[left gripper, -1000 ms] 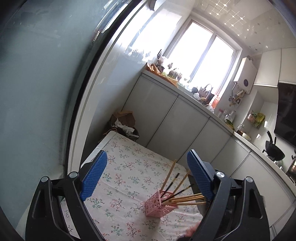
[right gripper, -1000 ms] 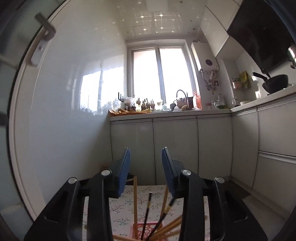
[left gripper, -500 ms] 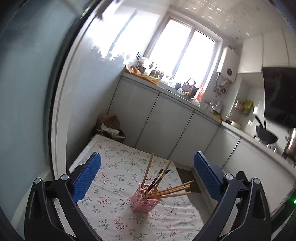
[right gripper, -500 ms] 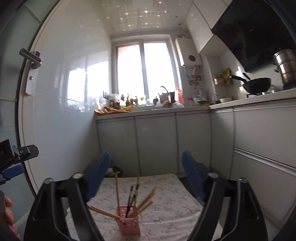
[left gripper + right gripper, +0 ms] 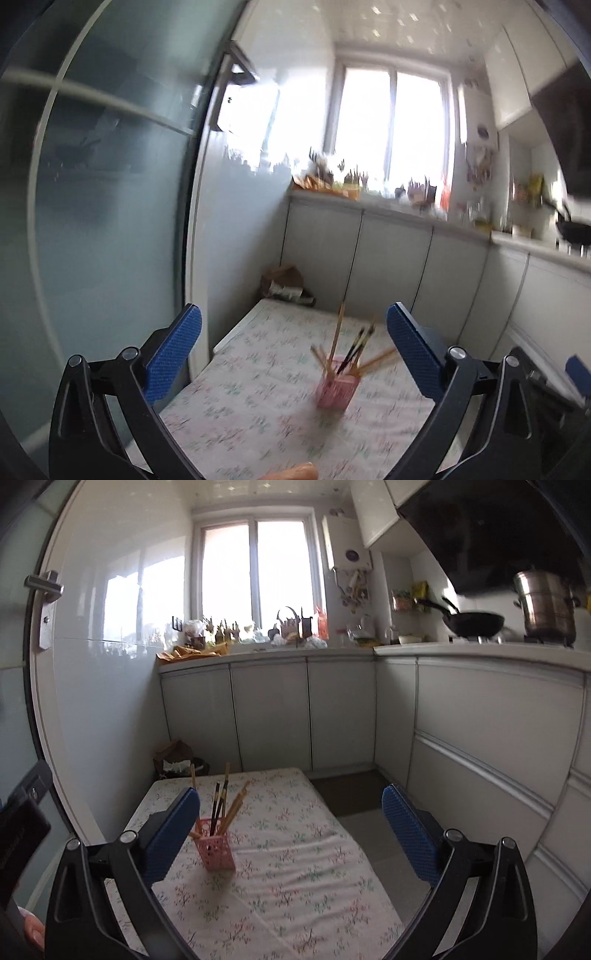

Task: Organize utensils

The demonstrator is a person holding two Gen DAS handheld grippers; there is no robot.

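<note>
A pink lattice holder (image 5: 336,387) (image 5: 216,851) stands upright on the table's floral cloth (image 5: 240,406) (image 5: 295,867). Several wooden and dark chopsticks (image 5: 338,332) (image 5: 221,805) lean out of it. My left gripper (image 5: 294,314) hovers back from the holder, open, with nothing between its blue pads (image 5: 173,354). My right gripper (image 5: 291,794) is also well back, its jaws opening wide and empty; the holder shows just inside its left pad (image 5: 170,834), farther away. The left wrist view is blurred by motion.
Grey base cabinets (image 5: 269,716) run behind and to the right of the table. A bin with a cardboard box (image 5: 177,757) sits at the far left corner. A wok (image 5: 476,622) and a steel pot (image 5: 546,605) stand on the counter. A glass door (image 5: 92,221) is on the left.
Both grippers have drawn back from the holder, which now looks smaller and farther. The right jaws went from narrow to wide. The left view swung and levelled out.
</note>
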